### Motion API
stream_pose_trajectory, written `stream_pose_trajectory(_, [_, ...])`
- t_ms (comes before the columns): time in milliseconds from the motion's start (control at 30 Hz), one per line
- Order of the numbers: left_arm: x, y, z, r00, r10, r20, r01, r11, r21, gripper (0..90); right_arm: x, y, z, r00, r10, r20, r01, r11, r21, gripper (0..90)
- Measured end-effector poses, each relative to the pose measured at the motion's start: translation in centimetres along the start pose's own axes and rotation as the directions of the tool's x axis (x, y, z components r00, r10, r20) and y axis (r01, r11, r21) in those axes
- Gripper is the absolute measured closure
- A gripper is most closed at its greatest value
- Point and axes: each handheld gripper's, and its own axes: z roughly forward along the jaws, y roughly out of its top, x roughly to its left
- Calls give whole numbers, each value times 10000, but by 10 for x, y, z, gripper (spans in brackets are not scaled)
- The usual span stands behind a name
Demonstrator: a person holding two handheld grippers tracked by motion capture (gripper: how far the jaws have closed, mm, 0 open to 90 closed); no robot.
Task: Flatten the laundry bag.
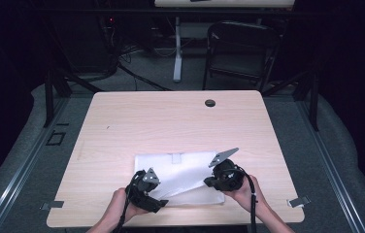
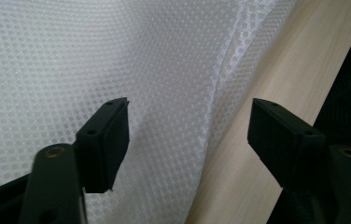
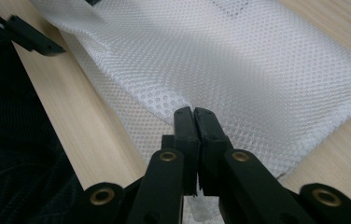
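A white mesh cloth (image 1: 180,170) lies flat near the front of the wooden table (image 1: 171,121). My right gripper (image 1: 208,183) is shut on its near edge, and in the right gripper view the jaws (image 3: 193,116) pinch a raised fold of the mesh (image 3: 239,60). My left gripper (image 1: 160,202) is at the cloth's near left corner. In the left gripper view its jaws (image 2: 190,126) stand open, one pad over the mesh (image 2: 71,56) and the other over bare wood (image 2: 267,70), with the cloth's hemmed edge between them.
A small dark round grommet (image 1: 210,103) sits at the table's far edge. A black folding chair (image 1: 241,48) and a white desk leg (image 1: 177,48) stand beyond the table. The table's front edge (image 3: 85,121) runs just behind both grippers.
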Motion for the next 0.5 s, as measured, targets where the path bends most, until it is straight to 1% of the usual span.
stream_pose_trajectory(33, [-1,1,2,9999,53,-104,-52,10000,67,366,1,0,0,10000,58,31,-58,10000,-57,891])
stream_pose_trajectory(67, [-3,2,4,9998,105,-166,-103,9999,133,406,0,1,-1,10000,-12,-13,12,10000,10,891])
stream_pose_trajectory(133, [-4,4,6,9994,225,-246,-220,9995,206,428,0,0,-1,10000,-10,-17,10,10000,-4,891])
stream_pose_trajectory(167, [-5,4,6,9993,293,-235,-288,9994,195,481,0,0,-1,10000,38,-2,-38,10000,-49,892])
stream_pose_trajectory(233, [-4,4,6,9993,316,-203,-311,9992,235,530,0,0,-1,10000,86,-30,-86,10000,-14,891])
stream_pose_trajectory(267, [-3,4,6,9995,287,-123,-284,9993,250,579,-1,0,-1,10000,59,-57,-59,10000,-12,891])
stream_pose_trajectory(300, [-2,3,6,9997,253,-71,-251,9995,207,604,-1,0,-1,9999,62,-80,-62,10000,-3,891])
stream_pose_trajectory(400, [-1,3,4,9997,240,-42,-240,9997,92,716,0,0,0,9999,130,-75,-130,9999,-46,891])
stream_pose_trajectory(467, [0,3,4,9996,288,-80,-288,9996,34,819,0,0,0,9999,38,-107,-38,10000,3,891])
stream_pose_trajectory(500, [0,3,3,9996,268,-81,-268,9996,21,844,0,0,1,10000,18,-86,-18,10000,25,891])
